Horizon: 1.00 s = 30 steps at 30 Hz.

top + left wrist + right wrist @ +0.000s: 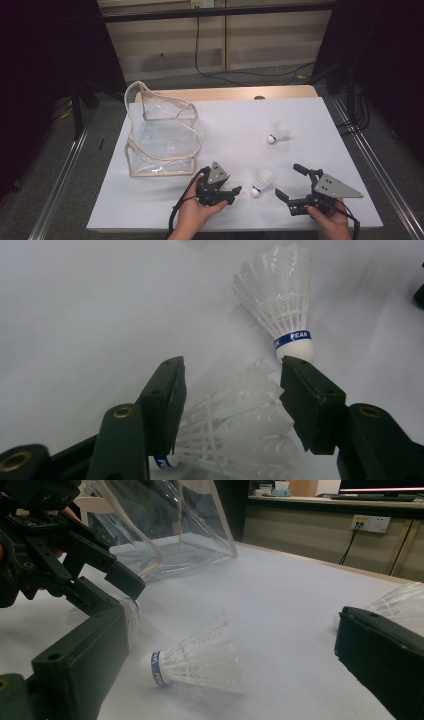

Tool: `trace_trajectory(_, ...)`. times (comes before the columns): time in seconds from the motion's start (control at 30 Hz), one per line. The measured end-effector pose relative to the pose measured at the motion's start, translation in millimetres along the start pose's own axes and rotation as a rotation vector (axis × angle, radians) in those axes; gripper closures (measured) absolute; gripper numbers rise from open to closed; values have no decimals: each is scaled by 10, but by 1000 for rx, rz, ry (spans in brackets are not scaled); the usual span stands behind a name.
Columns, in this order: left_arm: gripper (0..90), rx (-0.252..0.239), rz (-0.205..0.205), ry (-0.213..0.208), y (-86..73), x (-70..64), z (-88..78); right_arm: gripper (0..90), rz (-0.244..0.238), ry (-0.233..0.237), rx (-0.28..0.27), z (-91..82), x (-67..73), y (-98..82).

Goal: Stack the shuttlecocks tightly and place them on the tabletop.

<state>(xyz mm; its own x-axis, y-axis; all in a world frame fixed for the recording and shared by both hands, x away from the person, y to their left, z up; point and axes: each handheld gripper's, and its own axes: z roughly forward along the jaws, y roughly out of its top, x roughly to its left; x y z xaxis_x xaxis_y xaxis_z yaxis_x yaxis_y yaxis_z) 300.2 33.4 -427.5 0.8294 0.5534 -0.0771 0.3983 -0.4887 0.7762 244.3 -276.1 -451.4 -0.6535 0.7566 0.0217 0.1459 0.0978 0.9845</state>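
The left gripper (235, 194) sat at about seven o'clock on the white table (240, 120), jaws roughly half closed. In the left gripper view a held shuttlecock (240, 425) lay between them, its feather skirt against both pads as far as I could see, its blue-banded cork low by the left-hand jaw. A second shuttlecock (262, 181) lay on the table just off the jaw tips, at three o'clock from that gripper, cork toward the person. The right gripper (287, 180) rested at five o'clock on the table, jaws spread wide with nothing in them, pointing at the second shuttlecock. A third shuttlecock (280, 133) lay at two o'clock, well apart. A clear bag (160, 140) stood open at ten o'clock.
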Motion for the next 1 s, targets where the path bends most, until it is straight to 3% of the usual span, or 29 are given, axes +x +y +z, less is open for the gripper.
trace_trajectory(0.13,468,1,10,23,4,19,-32,3,-2,4,0,3,2,1)
trace_trajectory(0.57,538,17,-40,26,-13,75,-79,3,-3,2,3,4,3,1)
trace_trajectory(0.73,578,23,-40,42,-2,82,-99,3,-5,4,2,10,7,0)
trace_trajectory(1.0,652,3,-53,49,27,91,-136,3,-2,5,3,14,7,-2)
